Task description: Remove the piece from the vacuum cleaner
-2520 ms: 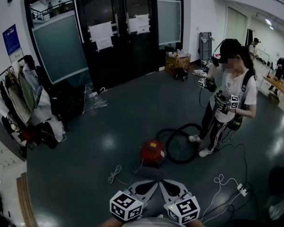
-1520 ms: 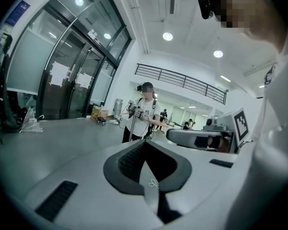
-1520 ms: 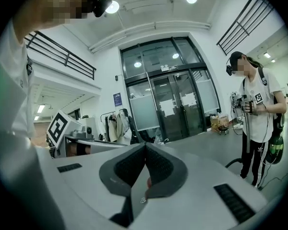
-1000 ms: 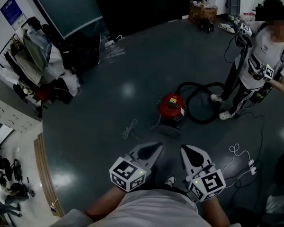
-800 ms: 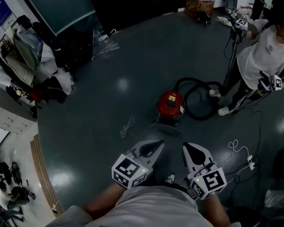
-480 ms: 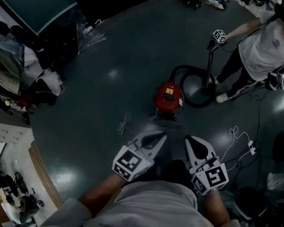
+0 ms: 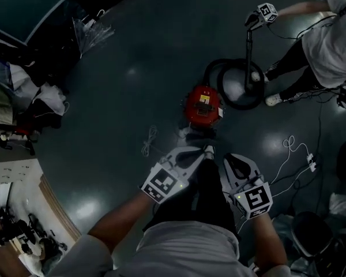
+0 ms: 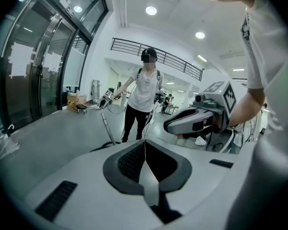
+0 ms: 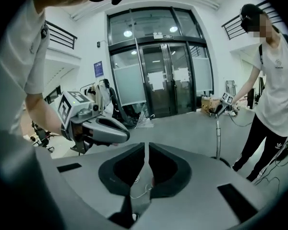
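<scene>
The red vacuum cleaner (image 7: 203, 104) stands on the dark floor ahead of me, its black hose (image 7: 235, 92) looped to its right. Another person (image 7: 328, 33) at the upper right holds the metal wand (image 7: 248, 59) upright with a gripper of their own; that same wand (image 9: 218, 137) and wand (image 8: 107, 127) also appear in both gripper views. My left gripper (image 7: 197, 153) and right gripper (image 7: 230, 159) hover side by side just short of the vacuum cleaner. Left gripper (image 8: 145, 143) and right gripper (image 9: 148, 150) are both shut with nothing between the jaws.
A white cable (image 7: 148, 141) lies on the floor left of the vacuum cleaner, and a power strip with cord (image 7: 304, 157) to the right. Clothes and bags (image 7: 29, 97) pile up at the left. A dark chair (image 7: 314, 241) stands at the lower right.
The head view has tipped further down and nearer the vacuum cleaner. The other person has raised the wand upright. My two grippers stay shut, side by side.
</scene>
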Action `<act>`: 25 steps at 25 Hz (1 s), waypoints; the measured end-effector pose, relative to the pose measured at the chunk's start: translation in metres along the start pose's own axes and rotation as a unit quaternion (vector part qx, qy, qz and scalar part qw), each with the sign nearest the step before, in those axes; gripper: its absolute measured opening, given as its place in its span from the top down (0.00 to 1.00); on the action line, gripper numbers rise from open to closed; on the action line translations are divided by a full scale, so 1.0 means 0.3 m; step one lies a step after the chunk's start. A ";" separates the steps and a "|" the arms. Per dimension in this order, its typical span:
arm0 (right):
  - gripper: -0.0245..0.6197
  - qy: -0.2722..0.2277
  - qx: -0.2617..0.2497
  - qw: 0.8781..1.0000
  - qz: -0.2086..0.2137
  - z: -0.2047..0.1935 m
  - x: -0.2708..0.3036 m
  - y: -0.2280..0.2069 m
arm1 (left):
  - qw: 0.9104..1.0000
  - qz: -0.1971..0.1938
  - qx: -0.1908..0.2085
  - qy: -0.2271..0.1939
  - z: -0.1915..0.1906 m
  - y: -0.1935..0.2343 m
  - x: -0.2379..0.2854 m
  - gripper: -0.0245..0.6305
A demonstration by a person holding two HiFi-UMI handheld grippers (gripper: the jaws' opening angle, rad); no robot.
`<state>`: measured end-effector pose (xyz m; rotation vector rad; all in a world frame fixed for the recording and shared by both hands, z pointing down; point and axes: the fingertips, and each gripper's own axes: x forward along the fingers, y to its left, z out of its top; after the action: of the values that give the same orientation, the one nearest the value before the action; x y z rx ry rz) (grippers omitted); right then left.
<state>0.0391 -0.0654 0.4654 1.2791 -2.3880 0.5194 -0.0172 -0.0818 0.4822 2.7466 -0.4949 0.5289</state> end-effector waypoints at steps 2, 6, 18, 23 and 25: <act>0.93 0.021 0.003 1.000 0.012 -0.082 0.087 -0.044 | 1.000 -0.005 0.000 0.013 -0.073 0.055 0.064 0.95; 0.93 0.059 0.002 0.998 0.035 -0.271 0.264 -0.138 | 0.999 -0.016 -0.004 0.046 -0.264 0.161 0.221 0.95; 0.93 0.194 -0.062 0.976 0.082 -1.071 0.709 -0.354 | 0.992 -0.045 -0.009 0.118 -0.837 0.345 0.606 0.95; 0.81 0.261 -0.174 0.941 0.126 -1.369 0.845 -0.356 | 0.992 -0.050 -0.015 0.118 -0.941 0.362 0.656 0.95; 0.78 0.278 -0.230 0.922 0.136 -1.452 0.887 -0.352 | 0.991 -0.050 -0.016 0.119 -0.972 0.366 0.662 0.95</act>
<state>0.0596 -0.0947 0.9854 0.5074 -2.0273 0.3088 0.0263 -0.1325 0.8457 2.6146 -0.3025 0.8030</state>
